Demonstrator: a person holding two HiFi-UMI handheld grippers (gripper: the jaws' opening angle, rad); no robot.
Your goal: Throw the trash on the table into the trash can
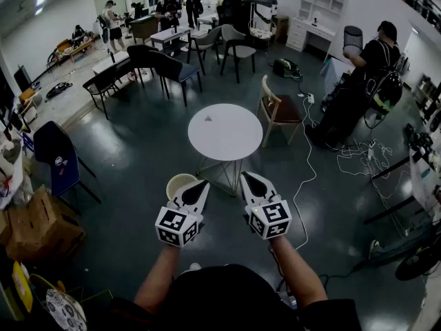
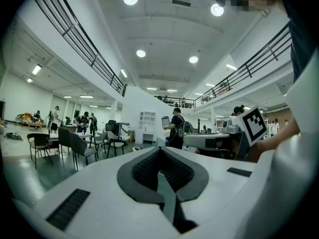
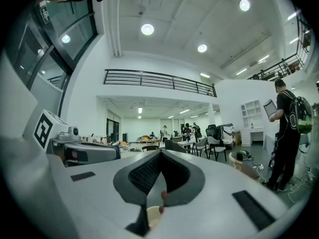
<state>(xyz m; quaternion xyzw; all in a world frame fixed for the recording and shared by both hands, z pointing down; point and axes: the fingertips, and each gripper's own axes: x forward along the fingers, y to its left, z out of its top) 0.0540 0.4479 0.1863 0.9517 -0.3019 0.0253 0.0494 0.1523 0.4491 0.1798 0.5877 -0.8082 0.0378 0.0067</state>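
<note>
In the head view a round white table (image 1: pixel 225 131) stands ahead of me, with one small dark scrap of trash (image 1: pixel 207 117) on its top. A cream trash can (image 1: pixel 179 183) sits on the floor near the table's base, partly hidden behind my left gripper (image 1: pixel 202 186). My right gripper (image 1: pixel 247 178) is held beside it. Both hang in the air short of the table, jaws together and nothing between them. The left gripper (image 2: pixel 160 151) points across the room. Below the right gripper (image 3: pixel 160 153), the trash can (image 3: pixel 152 214) shows through a slit.
A wooden chair (image 1: pixel 279 109) stands at the table's right. White cables (image 1: pixel 309 158) trail over the floor there, near a standing person (image 1: pixel 362 81). Cardboard boxes (image 1: pixel 38 226) and a blue chair (image 1: pixel 58 161) are at the left. More chairs, tables and people fill the back.
</note>
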